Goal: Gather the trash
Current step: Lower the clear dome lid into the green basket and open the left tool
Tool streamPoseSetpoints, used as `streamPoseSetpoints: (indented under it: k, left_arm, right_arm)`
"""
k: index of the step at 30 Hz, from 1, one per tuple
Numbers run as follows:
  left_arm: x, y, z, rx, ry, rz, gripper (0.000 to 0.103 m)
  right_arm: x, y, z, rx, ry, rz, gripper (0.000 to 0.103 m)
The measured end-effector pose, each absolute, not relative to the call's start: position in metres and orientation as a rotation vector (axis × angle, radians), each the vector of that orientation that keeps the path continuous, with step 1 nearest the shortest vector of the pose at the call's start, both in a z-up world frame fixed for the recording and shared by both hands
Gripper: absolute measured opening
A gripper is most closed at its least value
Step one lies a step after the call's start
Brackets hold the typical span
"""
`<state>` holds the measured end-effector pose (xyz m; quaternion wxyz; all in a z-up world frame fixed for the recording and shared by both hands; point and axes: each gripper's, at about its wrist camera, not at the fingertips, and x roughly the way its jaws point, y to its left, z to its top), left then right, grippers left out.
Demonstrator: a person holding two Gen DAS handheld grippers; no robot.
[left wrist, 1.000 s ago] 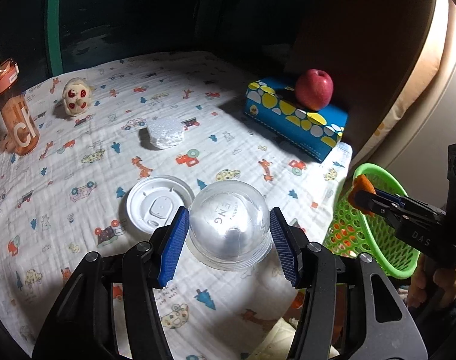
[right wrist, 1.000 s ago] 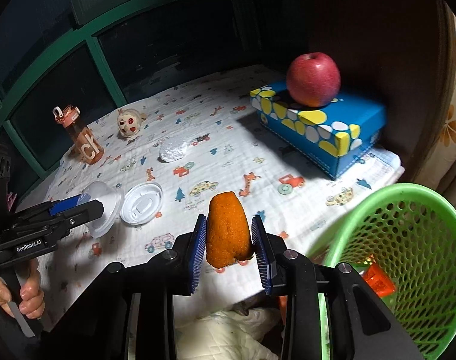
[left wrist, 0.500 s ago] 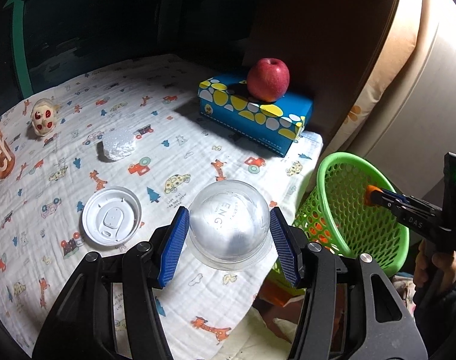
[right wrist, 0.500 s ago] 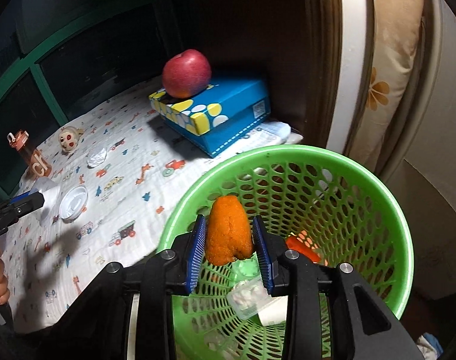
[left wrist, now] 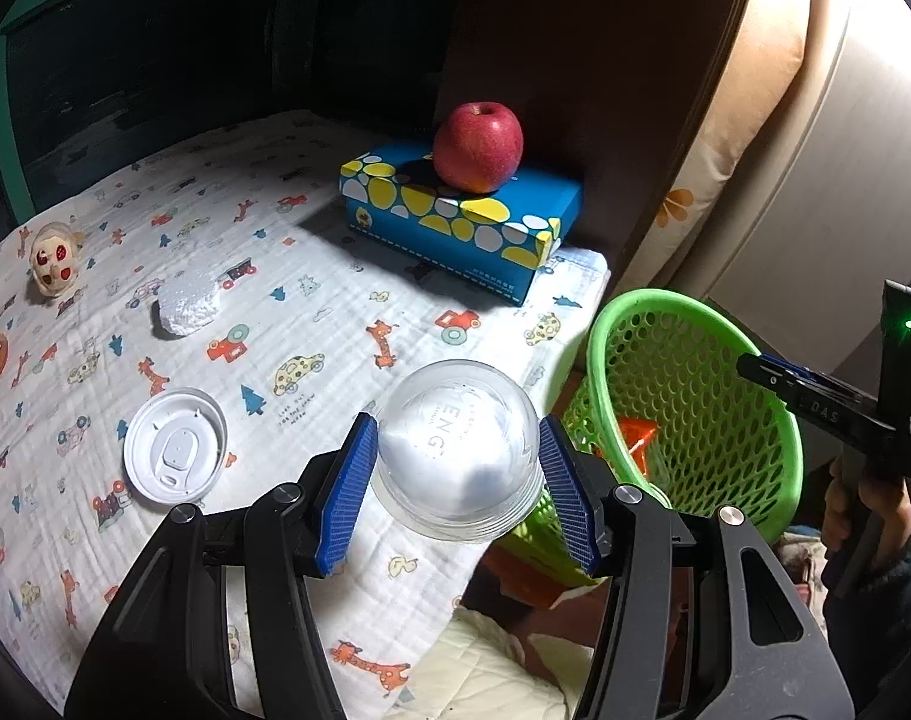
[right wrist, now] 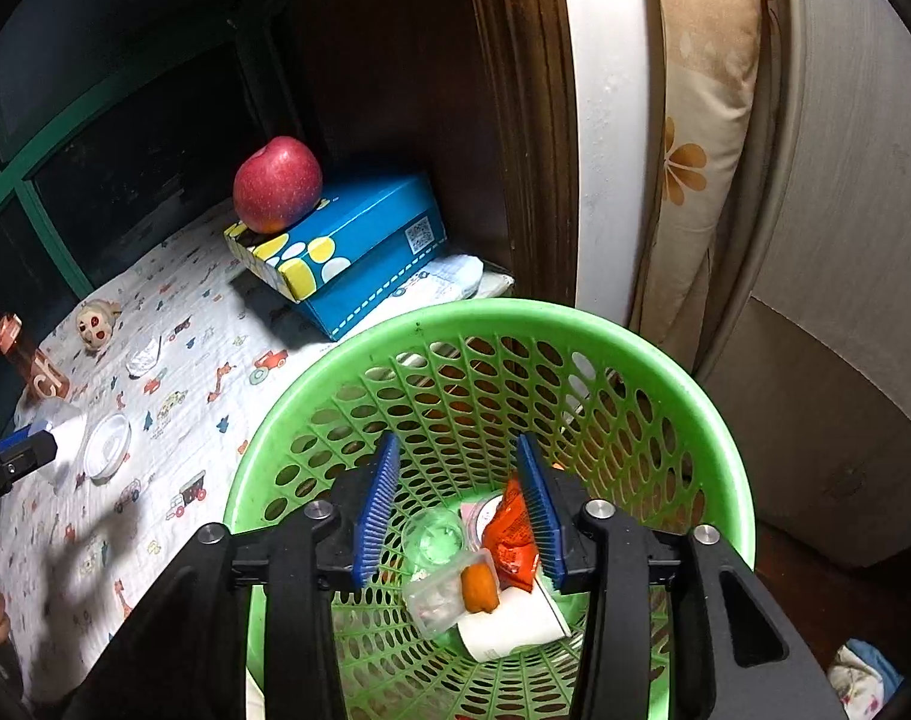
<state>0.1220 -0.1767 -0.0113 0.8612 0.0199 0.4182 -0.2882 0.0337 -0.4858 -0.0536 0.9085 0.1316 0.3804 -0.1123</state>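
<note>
Now the right gripper (right wrist: 458,501) hangs over the green basket (right wrist: 359,354) with its jaws spread wide and nothing between them. Below it, on the basket floor, an orange piece (right wrist: 478,588) lies among a red wrapper (right wrist: 506,540), a clear tub (right wrist: 434,597) and a white cup (right wrist: 509,624). Left of the basket, the left gripper (left wrist: 455,474) clamps a clear cup (left wrist: 458,450) above the cloth (left wrist: 311,324). Farther left lie a white lid (left wrist: 174,445) and a foam chunk (left wrist: 188,306). Behind the basket, an apple (left wrist: 478,147) sits on a blue box (left wrist: 455,222).
</note>
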Motion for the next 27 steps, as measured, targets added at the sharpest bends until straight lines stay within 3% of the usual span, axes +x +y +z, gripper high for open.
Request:
streamPoseSetpoints:
  k: [9,27]
  left_arm:
    - [0.108,-0.225,-0.007,0.092,0.876,-0.700,0.055]
    - [0.083,-0.314,-0.027,0.167,0.949,-0.843,0.055]
  right_arm:
    - [0.010,-0.488,-0.036,0.282,0.718,-0.247,0.059]
    - [-0.035,-0.516,-0.020,0.313,0.637,-0.307,0.073]
